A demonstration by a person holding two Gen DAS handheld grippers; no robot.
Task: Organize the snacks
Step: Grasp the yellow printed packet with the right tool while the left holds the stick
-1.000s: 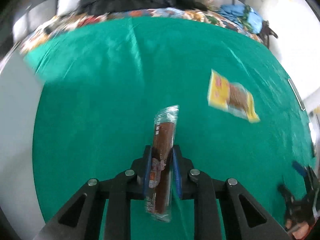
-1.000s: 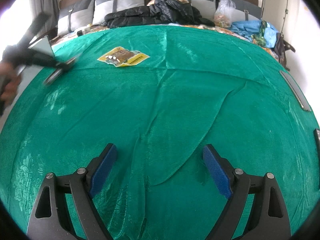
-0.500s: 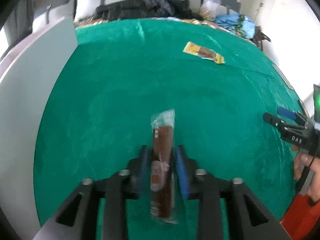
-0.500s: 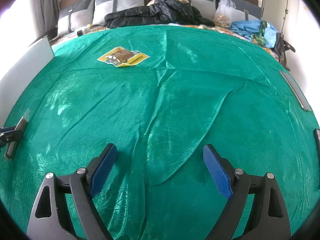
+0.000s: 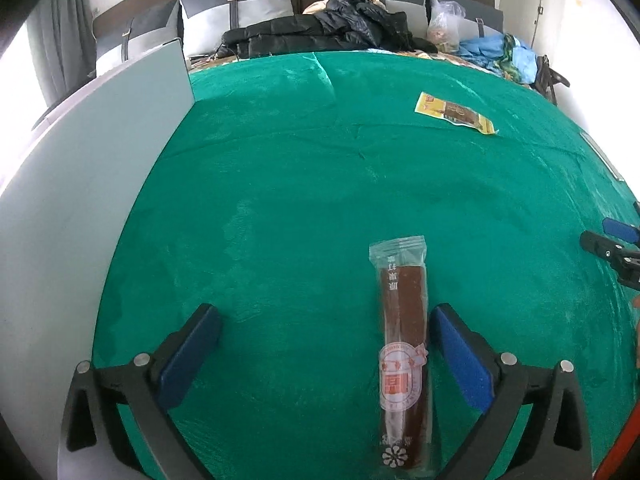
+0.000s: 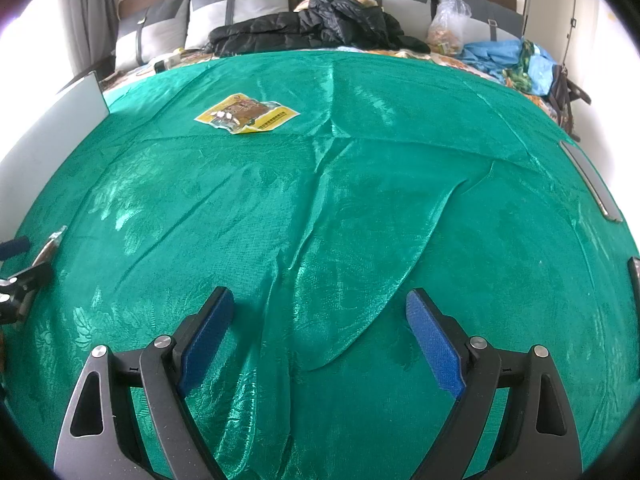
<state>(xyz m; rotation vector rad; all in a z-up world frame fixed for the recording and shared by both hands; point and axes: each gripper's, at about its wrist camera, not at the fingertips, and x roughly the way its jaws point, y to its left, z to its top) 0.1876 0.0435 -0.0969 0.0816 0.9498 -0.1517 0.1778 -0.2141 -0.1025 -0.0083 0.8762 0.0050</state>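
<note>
A: On left wrist view: left gripper (image 5: 324,354) jaws opening, brown snack stick (image 5: 403,360) lying between, beside right pad, unpinched, on green cloth (image 5: 300,200).
B: Right wrist view: right gripper (image 6: 320,338) spread wide, holding nothing; yellow snack packet (image 6: 246,113) far off.

the left gripper (image 5: 326,354) hangs over the green cloth (image 5: 300,184) with its jaws opening wide. the brown snack stick (image 5: 403,354) in a clear wrapper lies lengthwise between them, close against the right-hand blue pad (image 5: 458,360) and well apart from the other; whether it touches that pad cannot be told. a yellow snack packet (image 5: 454,113) lies flat far off toward the upper right. a grey panel (image 5: 80,184) borders the cloth on the left. the right gripper (image 5: 614,248) shows at the right edge.
</note>
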